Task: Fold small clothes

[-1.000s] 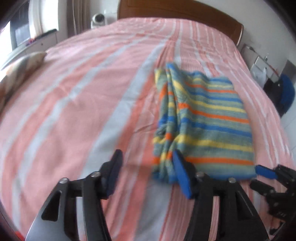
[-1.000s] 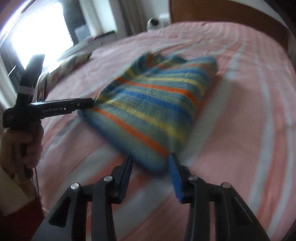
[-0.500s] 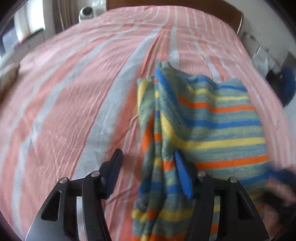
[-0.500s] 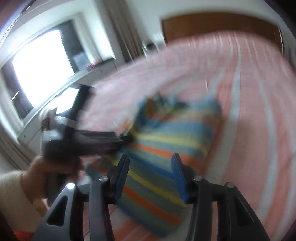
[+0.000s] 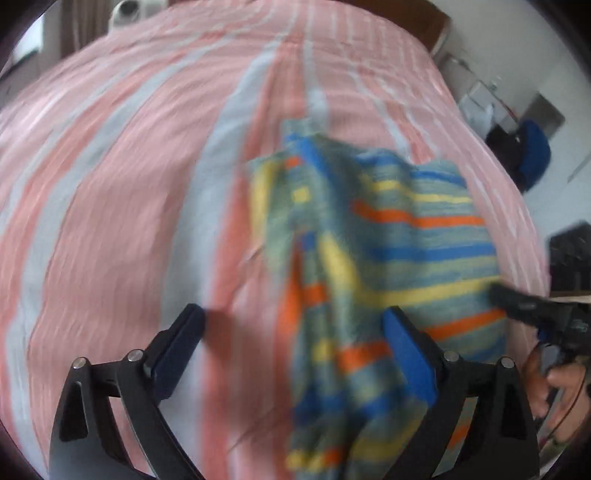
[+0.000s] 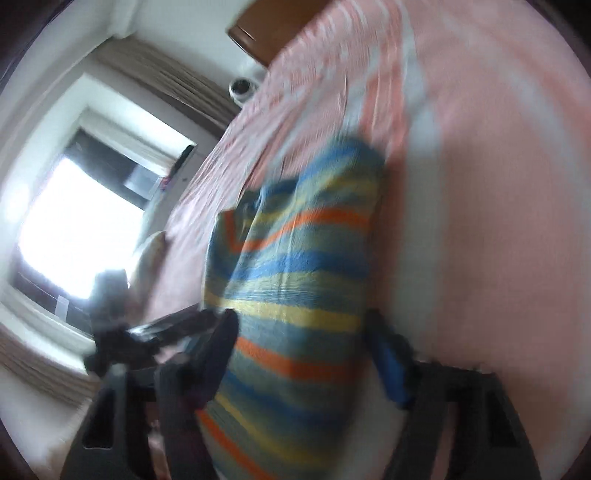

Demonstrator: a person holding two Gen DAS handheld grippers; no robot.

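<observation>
A folded striped garment [image 5: 406,236] in blue, yellow, orange and grey-green lies on the pink-and-grey striped bed [image 5: 110,184]. My left gripper [image 5: 293,317] points down over its bunched left edge. Its jaws are opening wide, with that edge between them close to the right finger and no pad pressing on it. A dark finger [image 5: 517,304] of the right gripper, held by a hand, reaches the garment's right side. In the blurred, rolled right wrist view the garment [image 6: 303,258] runs between the fingers of my right gripper [image 6: 301,325], which stand apart.
A wooden headboard [image 6: 266,37] ends the bed at the far side, with a round white device [image 5: 127,9] beside it. A bright window [image 6: 74,221] and a pillow [image 6: 151,254] are on the left. Dark and blue clutter [image 5: 532,155] stands off the bed's right edge.
My left gripper moved in over the garment's left edge and its jaws widened. My right gripper rolled and came closer, so the garment now lies between its fingers.
</observation>
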